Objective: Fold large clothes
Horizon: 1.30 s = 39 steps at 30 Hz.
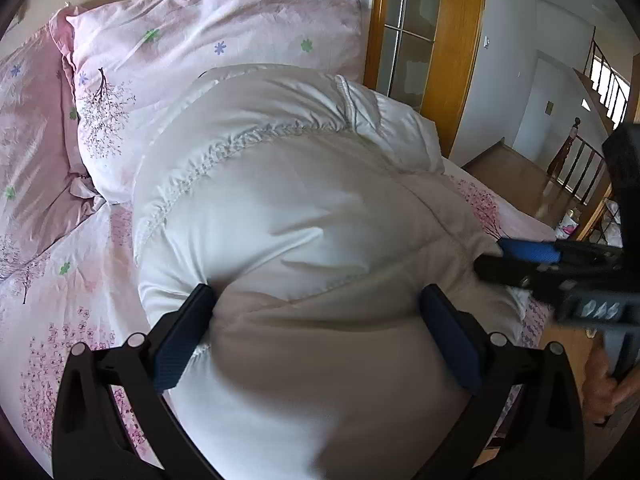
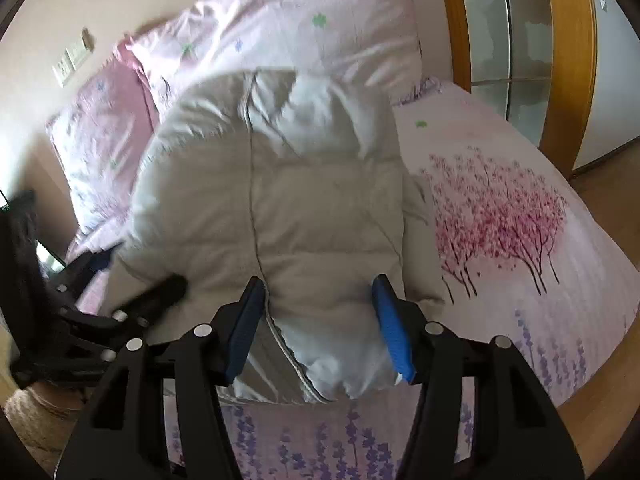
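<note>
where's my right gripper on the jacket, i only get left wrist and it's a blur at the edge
observer: The right gripper straddles the puffer jacket at its near hem. Fabric fills the gap between the fingers; I can't tell if it's pinched.
operator: zipper on that side
observer: Yes, the zipper runs out at the hem between those fingers, nearer the left one.
operator: room beside it
observer: A wide stretch of bed sheet with pink tree print lies right of the jacket.
</note>
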Each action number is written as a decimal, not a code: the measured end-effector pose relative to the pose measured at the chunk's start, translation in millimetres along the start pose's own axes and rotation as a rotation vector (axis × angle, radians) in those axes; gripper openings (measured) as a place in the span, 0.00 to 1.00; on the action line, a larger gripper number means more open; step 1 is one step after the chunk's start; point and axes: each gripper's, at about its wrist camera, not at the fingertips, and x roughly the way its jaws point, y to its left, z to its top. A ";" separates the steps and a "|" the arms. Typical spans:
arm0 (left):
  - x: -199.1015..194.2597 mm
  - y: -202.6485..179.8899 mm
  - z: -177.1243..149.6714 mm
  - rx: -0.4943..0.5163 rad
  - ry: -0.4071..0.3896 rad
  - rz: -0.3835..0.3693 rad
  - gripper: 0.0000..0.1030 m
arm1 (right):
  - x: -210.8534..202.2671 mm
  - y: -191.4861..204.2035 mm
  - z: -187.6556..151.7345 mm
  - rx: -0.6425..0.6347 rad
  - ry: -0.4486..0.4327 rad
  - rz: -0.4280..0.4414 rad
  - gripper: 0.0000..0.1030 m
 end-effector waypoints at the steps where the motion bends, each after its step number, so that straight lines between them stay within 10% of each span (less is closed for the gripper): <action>1: -0.1 -0.4 -0.2 0.002 0.000 0.005 0.98 | 3.3 0.6 -1.1 -0.004 0.007 -0.005 0.62; 6: -1.7 -2.2 -2.8 0.007 -0.003 0.041 0.98 | 25.2 -15.2 -4.5 0.057 0.048 0.038 0.82; 15: -8.9 4.6 -13.0 -0.024 0.005 0.061 0.98 | 21.6 -13.8 -4.5 0.053 0.022 0.027 0.84; 24: -5.4 10.1 -9.4 -0.054 0.013 0.040 0.98 | -47.3 11.5 -8.9 -0.033 -0.234 -0.013 0.48; 39: 6.0 -2.3 -13.8 -0.011 0.010 0.088 0.98 | 16.8 25.3 -29.4 -0.130 -0.071 -0.115 0.42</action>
